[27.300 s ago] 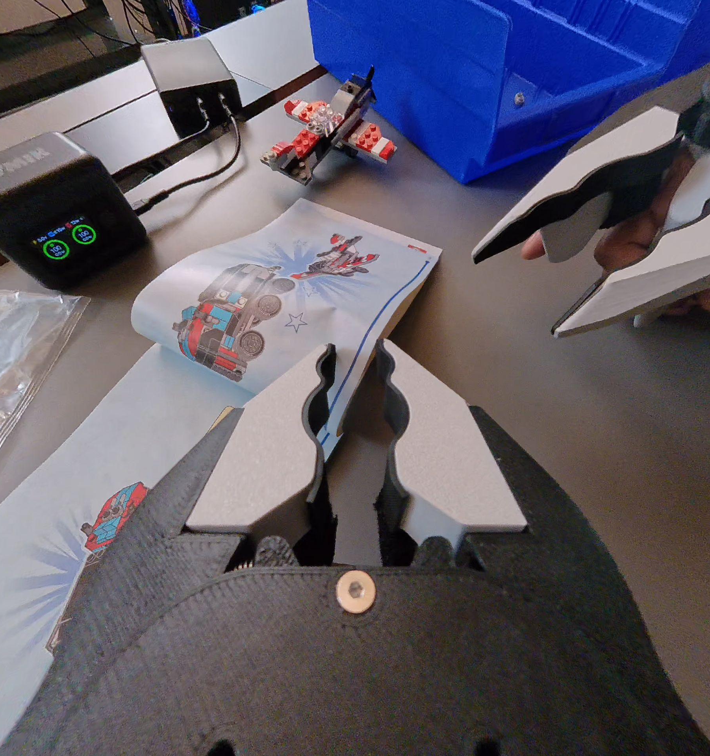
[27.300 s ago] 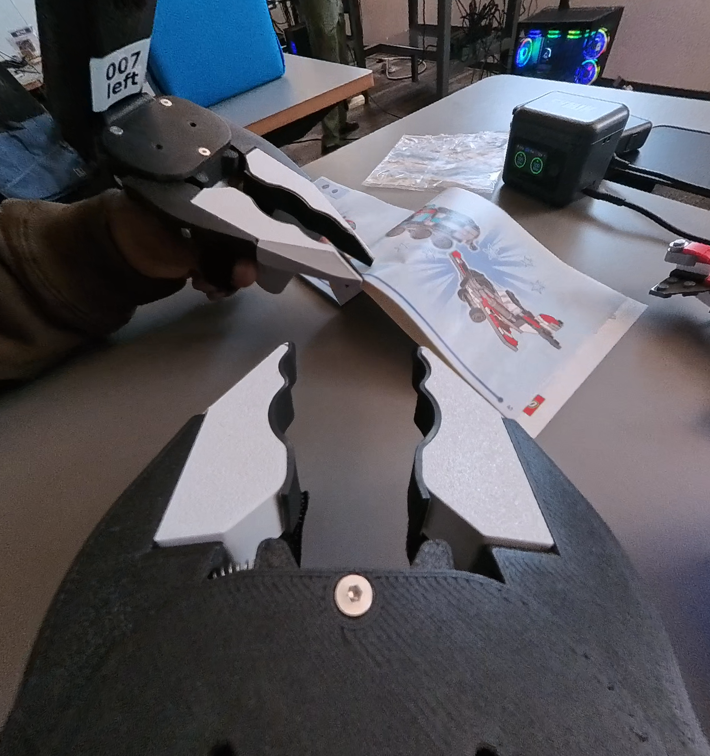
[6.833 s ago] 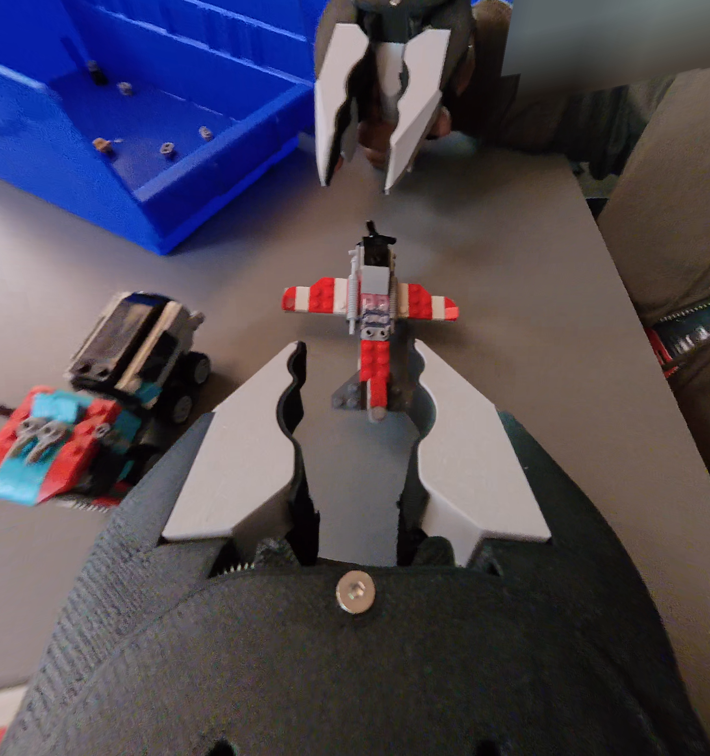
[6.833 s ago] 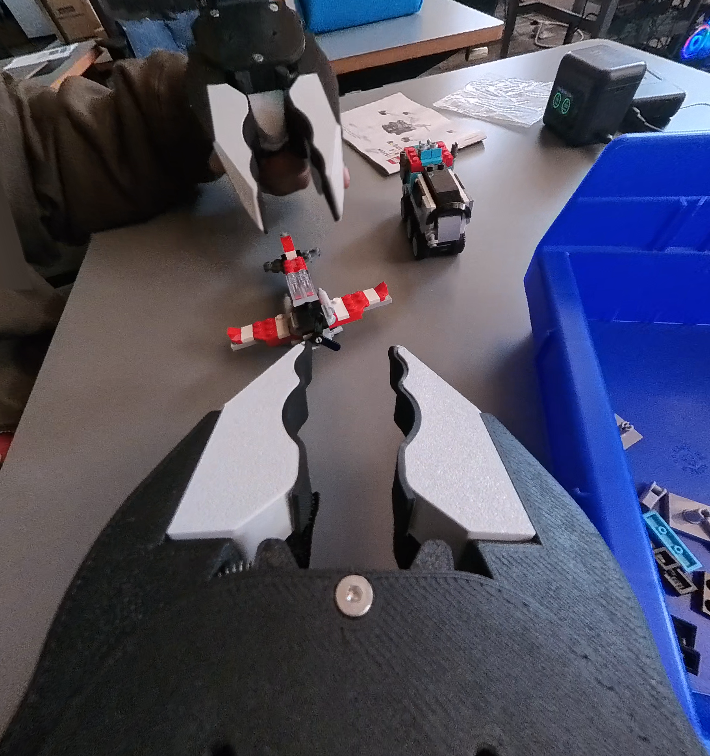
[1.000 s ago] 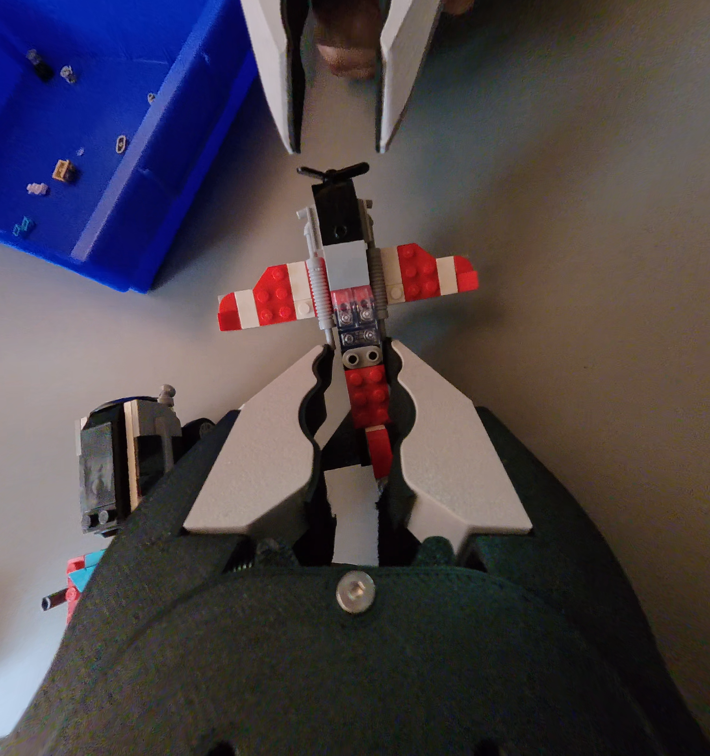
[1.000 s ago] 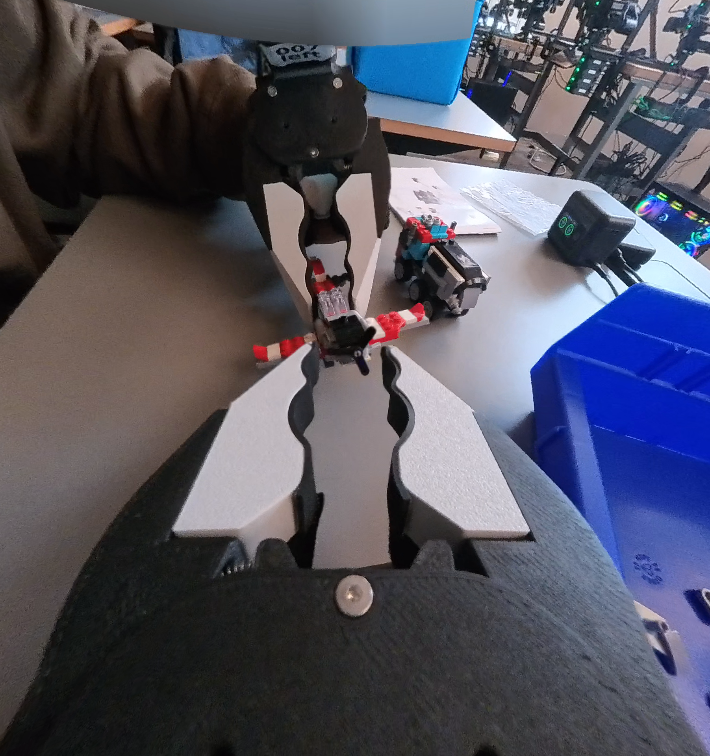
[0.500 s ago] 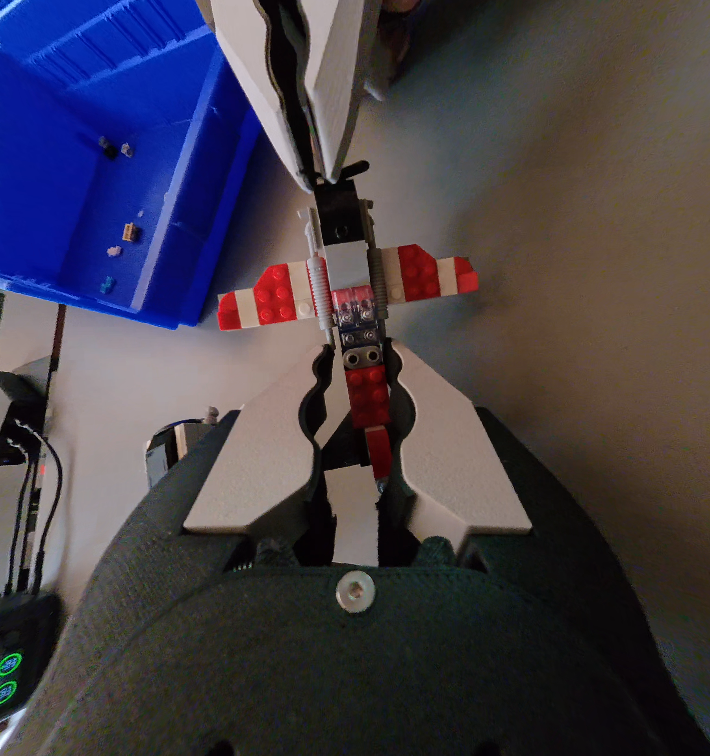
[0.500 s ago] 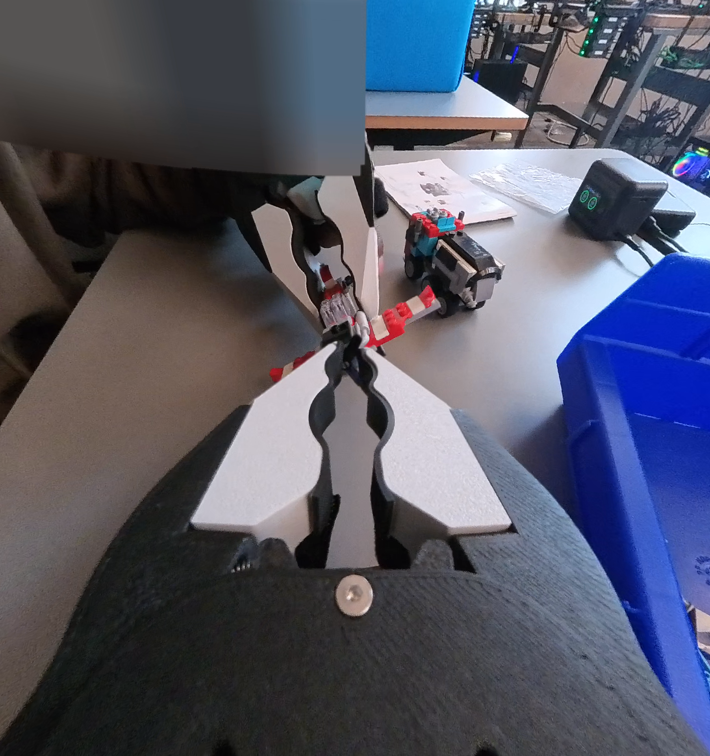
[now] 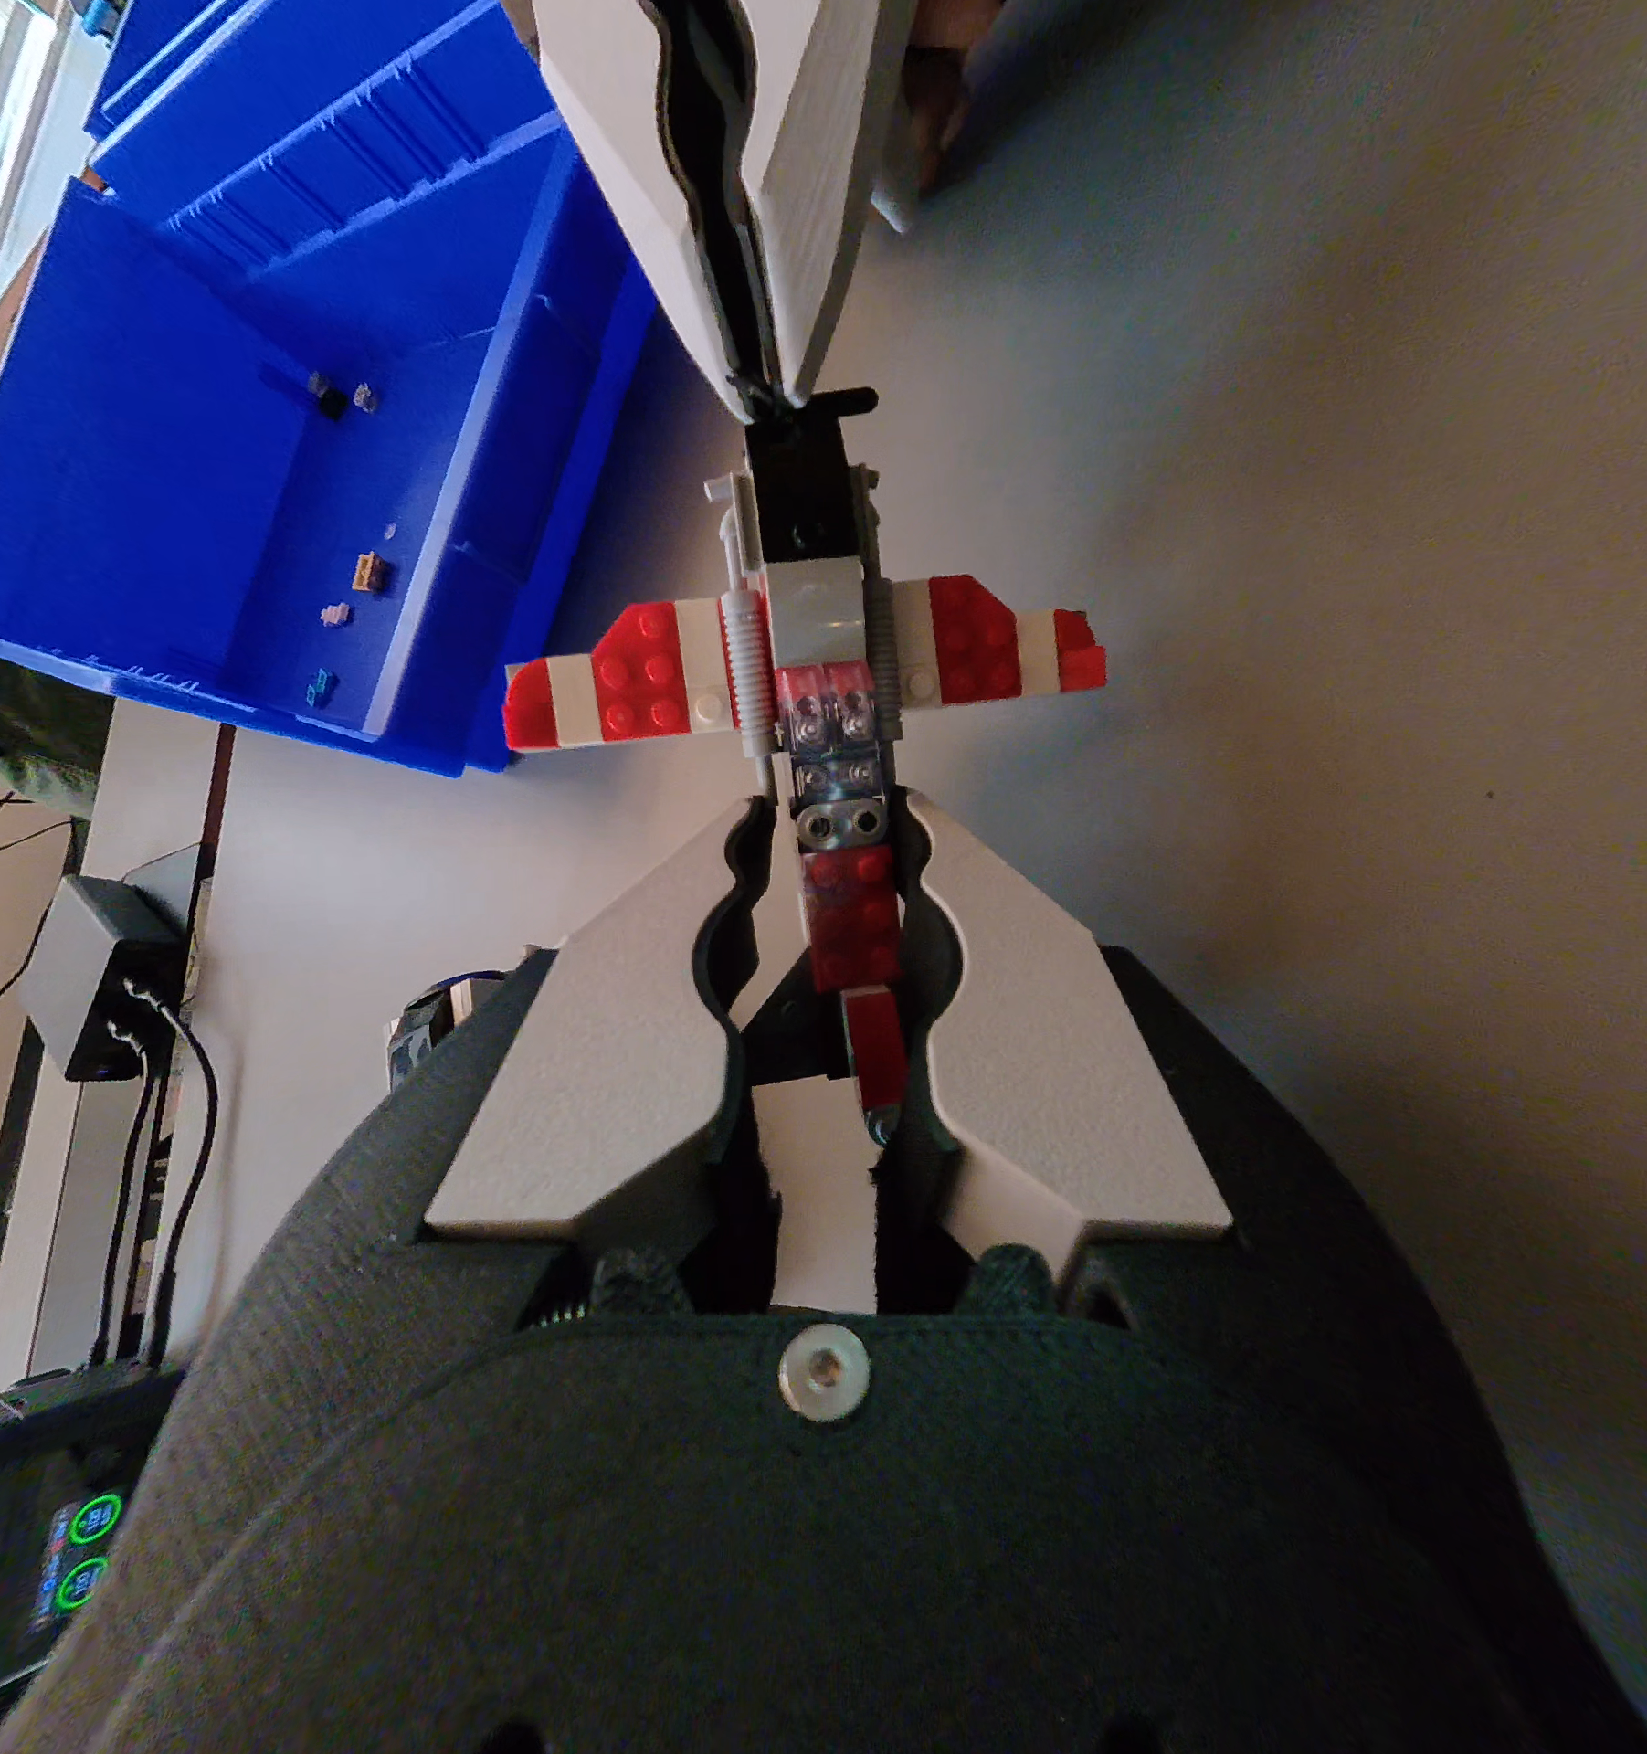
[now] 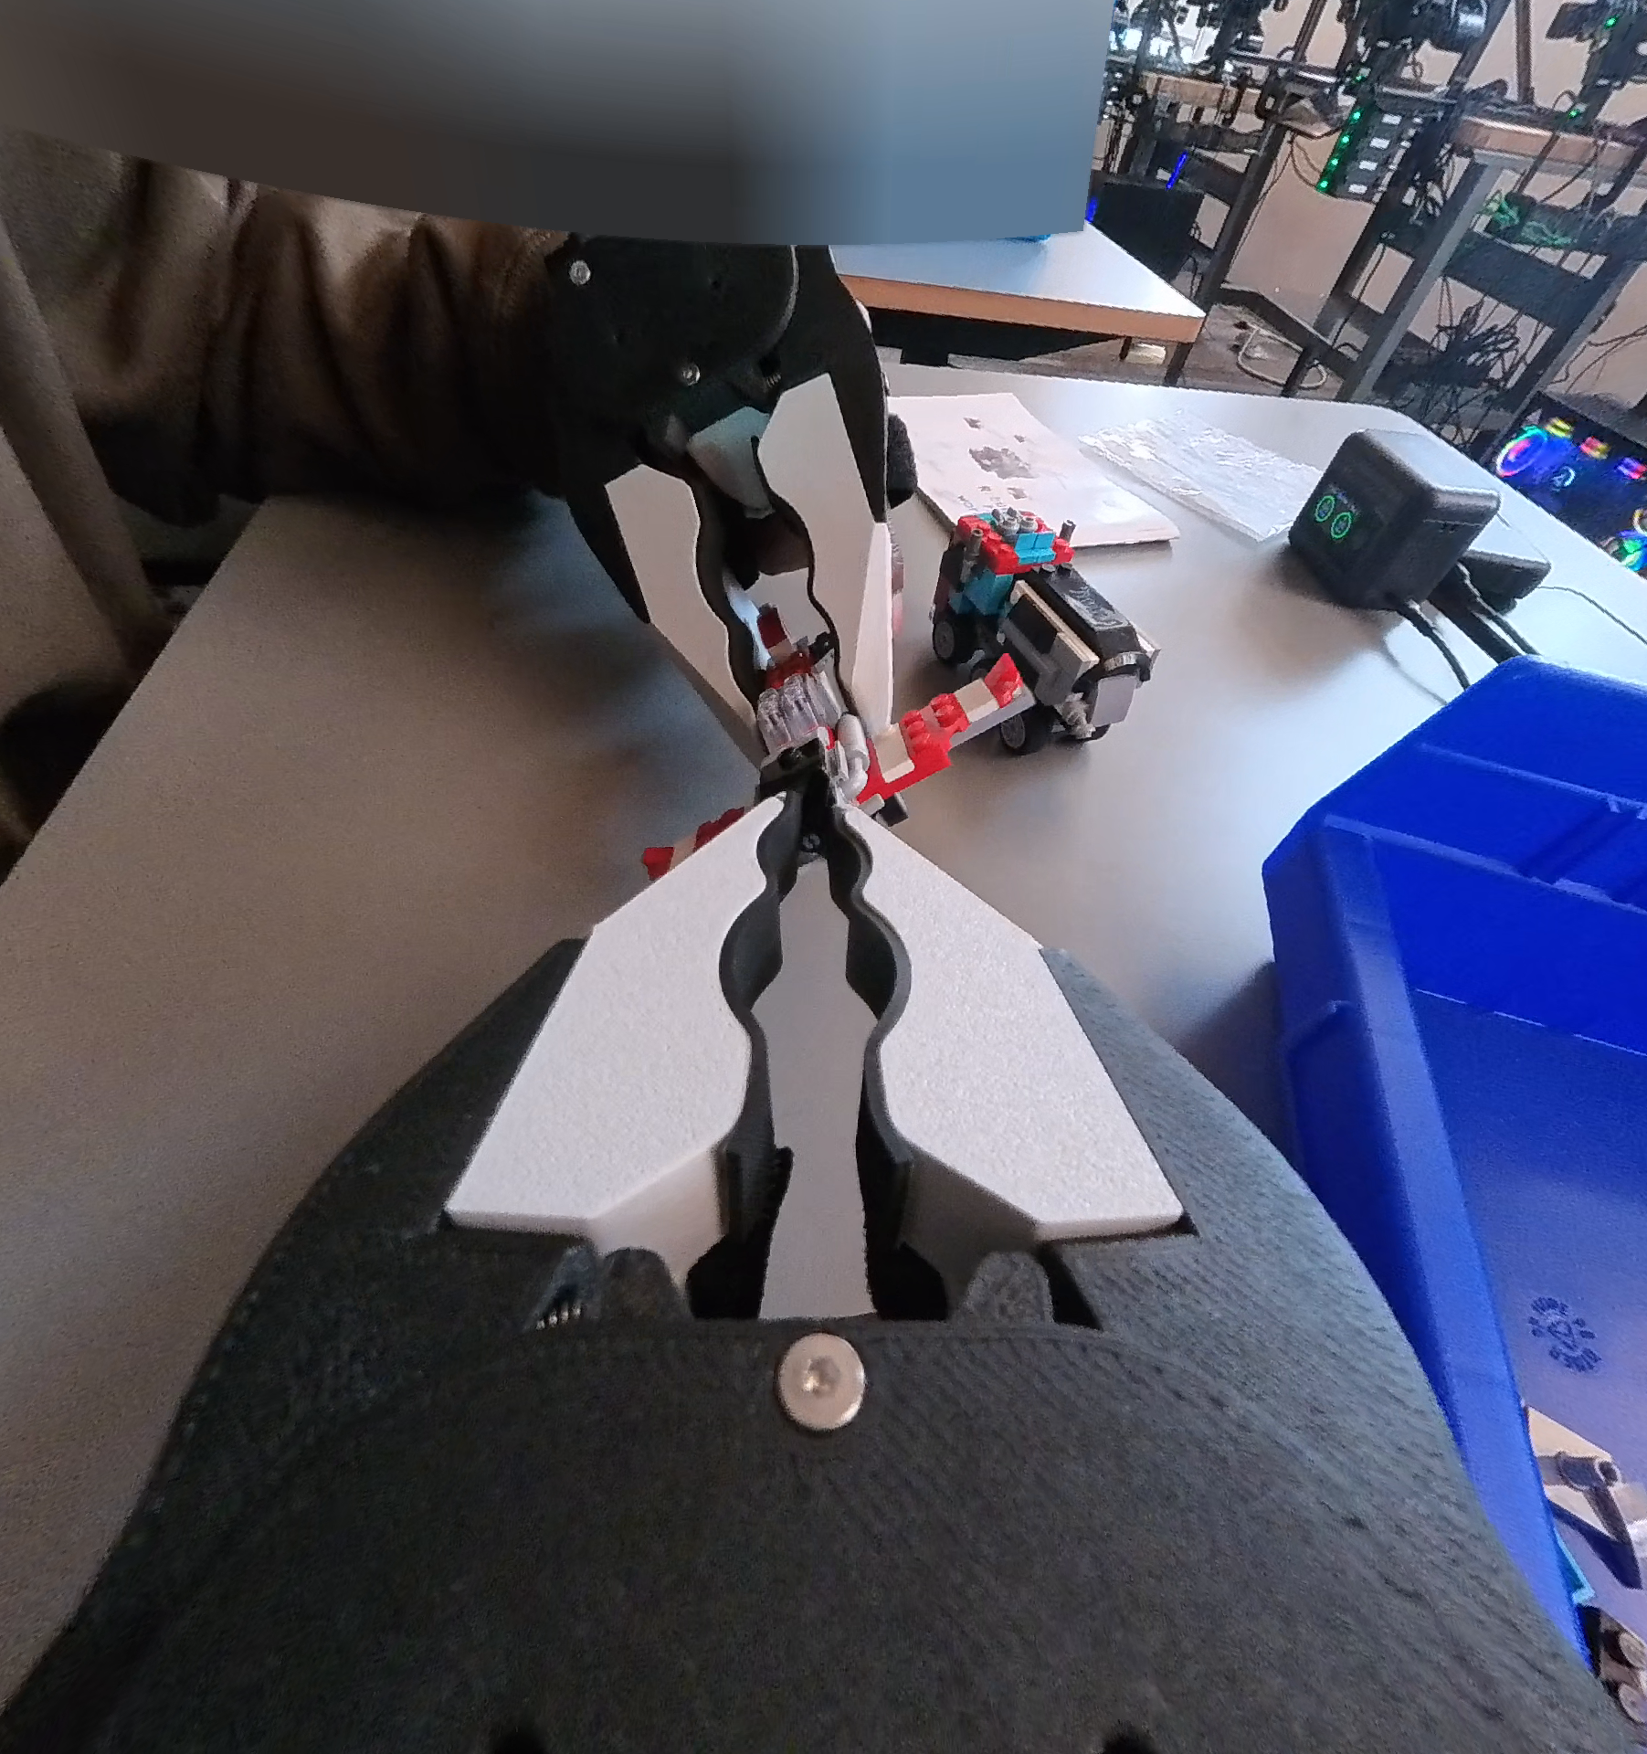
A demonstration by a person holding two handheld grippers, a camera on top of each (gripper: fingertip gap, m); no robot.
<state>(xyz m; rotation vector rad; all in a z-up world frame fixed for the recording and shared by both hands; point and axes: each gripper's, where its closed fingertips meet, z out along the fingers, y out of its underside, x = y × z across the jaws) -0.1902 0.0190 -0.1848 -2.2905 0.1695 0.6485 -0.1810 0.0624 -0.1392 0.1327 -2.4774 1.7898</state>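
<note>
Brick plane (image 9: 805, 664) is hanging above the table (image 9: 1370, 664) near its edge, the left gripper (image 9: 833, 821) clamping its red tail, the right gripper (image 10: 805, 807) pinching its black propeller (image 9: 843, 399); steady, straight pulling looks wisest.

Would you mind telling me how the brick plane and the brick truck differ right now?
The brick plane is clamped between both grippers, the left gripper on its tail, the right gripper at its black nose; the brick truck stands free on the table. The plane is red and white; the truck is mostly black and grey. Both are small brick models.
</note>
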